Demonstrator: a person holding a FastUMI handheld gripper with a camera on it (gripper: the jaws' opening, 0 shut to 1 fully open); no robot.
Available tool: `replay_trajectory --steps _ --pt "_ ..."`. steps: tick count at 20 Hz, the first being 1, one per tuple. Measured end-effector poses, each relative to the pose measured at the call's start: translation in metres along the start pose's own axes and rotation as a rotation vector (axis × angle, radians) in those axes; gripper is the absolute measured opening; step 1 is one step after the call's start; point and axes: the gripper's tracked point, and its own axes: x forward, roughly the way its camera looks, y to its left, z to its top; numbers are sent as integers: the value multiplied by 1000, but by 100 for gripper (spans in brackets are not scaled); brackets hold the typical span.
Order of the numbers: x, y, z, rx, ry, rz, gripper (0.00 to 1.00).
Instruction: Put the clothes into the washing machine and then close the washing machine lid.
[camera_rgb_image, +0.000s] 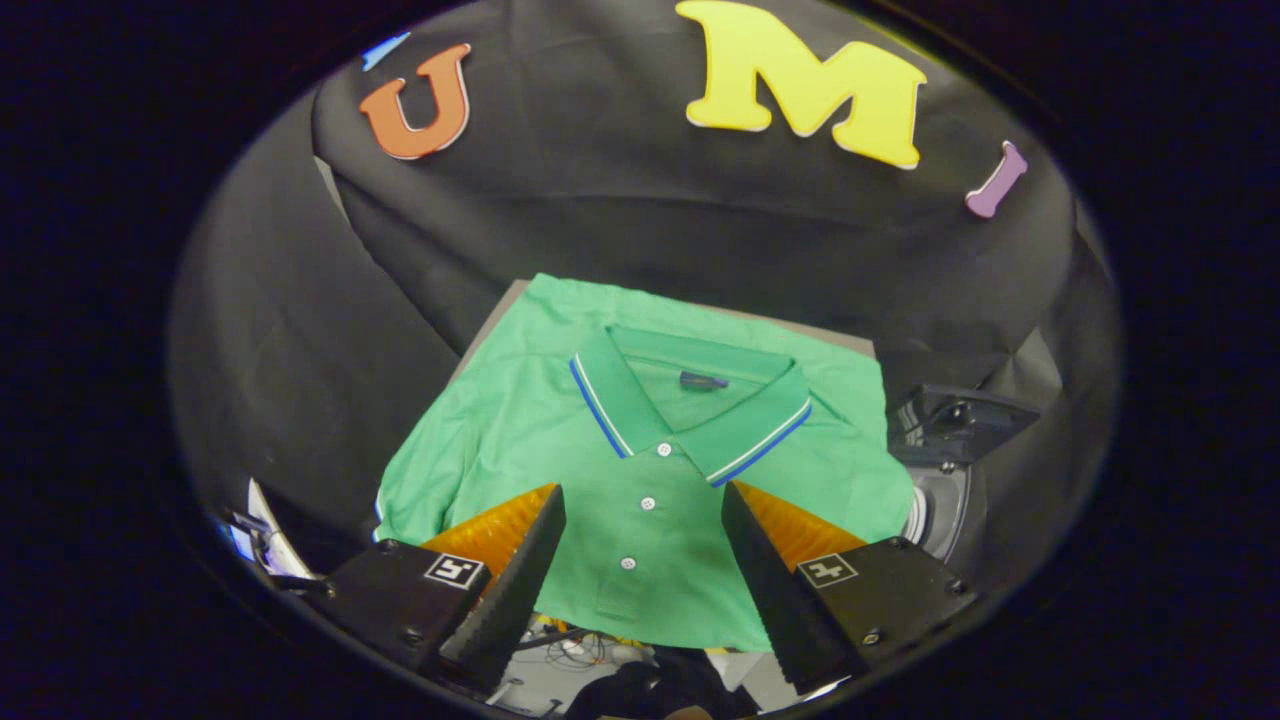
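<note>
Gripper (643, 545) fingers spread apart, gripping nothing, above the green polo shirt (560, 430) (flat, collar at the far end).

Hand-held gripper (643, 520), fingers spread apart, empty

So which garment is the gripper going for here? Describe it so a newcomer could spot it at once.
Start at the black cloth wall; in front of it a flat surface carries a green polo shirt, spread out front up. The open gripper hovers with the shirt's white-buttoned placket between its fingers. Its blue-and-white striped collar edge sets it apart from the dark things around it.
</note>
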Motion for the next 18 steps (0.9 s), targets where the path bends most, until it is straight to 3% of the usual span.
replay_trajectory --steps 8,15,18 --pt "40 -3 -24 65 190 -37 97" --pt "43 -1 -21 55 108 -79 95" --pt "42 -4 -17 19 139 -62 83"
